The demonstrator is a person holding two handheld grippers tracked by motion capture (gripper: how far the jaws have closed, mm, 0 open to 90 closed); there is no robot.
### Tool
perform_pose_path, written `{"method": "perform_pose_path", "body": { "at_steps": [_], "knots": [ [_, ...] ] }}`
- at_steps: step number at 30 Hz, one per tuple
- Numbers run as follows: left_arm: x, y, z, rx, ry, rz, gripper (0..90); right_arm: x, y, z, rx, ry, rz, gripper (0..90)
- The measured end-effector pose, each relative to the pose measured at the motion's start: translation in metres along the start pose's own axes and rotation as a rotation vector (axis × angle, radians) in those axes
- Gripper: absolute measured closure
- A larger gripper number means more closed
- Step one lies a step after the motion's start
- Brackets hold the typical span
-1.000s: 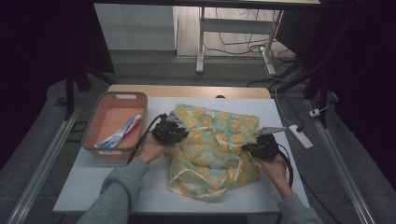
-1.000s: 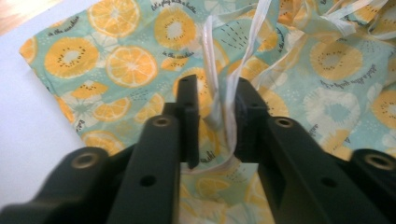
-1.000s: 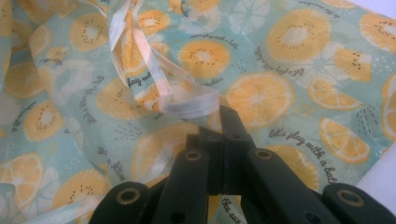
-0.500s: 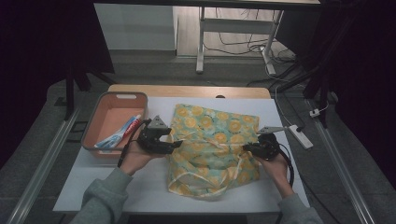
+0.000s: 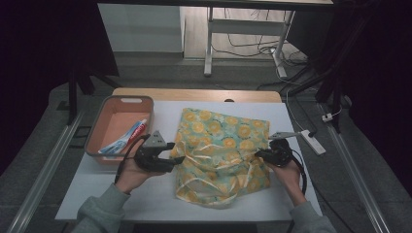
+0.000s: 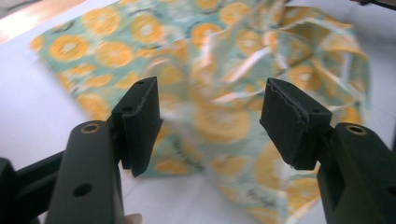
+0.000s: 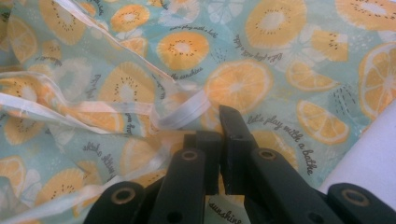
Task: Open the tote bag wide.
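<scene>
- Orange-print bag lies rumpled mid-table, right of the tray.
- Left gripper at the bag's left edge: jaws just opened, now wide apart, nothing gripped.
- Right gripper pinched tight on the bag's right edge.

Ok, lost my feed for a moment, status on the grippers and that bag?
Left gripper open, jaws just widened, nothing between them. Right gripper shut on the orange-slice-print teal plastic bag. Bag flat, crumpled. Nothing in the way.
</scene>
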State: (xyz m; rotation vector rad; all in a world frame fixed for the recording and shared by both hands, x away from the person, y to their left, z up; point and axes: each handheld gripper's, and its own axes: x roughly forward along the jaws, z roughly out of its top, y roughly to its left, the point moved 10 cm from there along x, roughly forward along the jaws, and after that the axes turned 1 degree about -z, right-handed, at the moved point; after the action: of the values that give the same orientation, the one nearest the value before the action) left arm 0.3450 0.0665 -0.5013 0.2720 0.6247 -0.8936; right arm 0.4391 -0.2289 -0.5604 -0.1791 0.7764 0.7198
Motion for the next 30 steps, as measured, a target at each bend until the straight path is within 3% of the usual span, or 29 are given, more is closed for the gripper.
{"method": "perform_pose_path", "body": {
  "at_steps": [5,8,14,19,22,25,27,28,29,30],
  "knots": [
    [0.009,-0.040,0.008,0.110,0.024,-0.086,37.8,0.001,0.001,0.000,-0.003,0.000,0.004,86.5],
    [0.027,-0.061,0.006,0.170,0.080,-0.136,38.3,0.001,0.001,0.000,-0.006,-0.001,0.005,86.5],
    [0.067,-0.086,-0.010,0.274,0.228,-0.196,43.5,0.002,0.002,0.000,-0.006,0.002,0.006,86.6],
    [0.082,-0.092,-0.017,0.317,0.272,-0.198,45.4,0.002,0.001,-0.001,0.000,0.001,0.007,86.5],
    [0.093,-0.091,-0.020,0.323,0.300,-0.175,52.2,0.004,0.002,-0.001,-0.002,0.005,0.009,86.5],
    [0.100,-0.092,-0.026,0.332,0.337,-0.182,59.5,0.003,0.003,-0.001,-0.006,0.005,0.010,86.5],
    [0.103,-0.092,-0.031,0.341,0.362,-0.182,67.2,0.002,0.002,0.000,-0.005,0.000,0.009,86.6],
    [0.103,-0.091,-0.033,0.346,0.369,-0.186,76.8,-0.001,0.000,0.000,0.002,-0.005,0.004,86.6],
    [0.104,-0.091,-0.036,0.339,0.375,-0.191,76.8,-0.001,0.000,0.000,0.002,-0.005,0.004,86.6],
    [0.104,-0.091,-0.038,0.332,0.380,-0.195,88.3,-0.003,-0.001,0.000,0.005,-0.008,0.000,86.7]
  ]
}}
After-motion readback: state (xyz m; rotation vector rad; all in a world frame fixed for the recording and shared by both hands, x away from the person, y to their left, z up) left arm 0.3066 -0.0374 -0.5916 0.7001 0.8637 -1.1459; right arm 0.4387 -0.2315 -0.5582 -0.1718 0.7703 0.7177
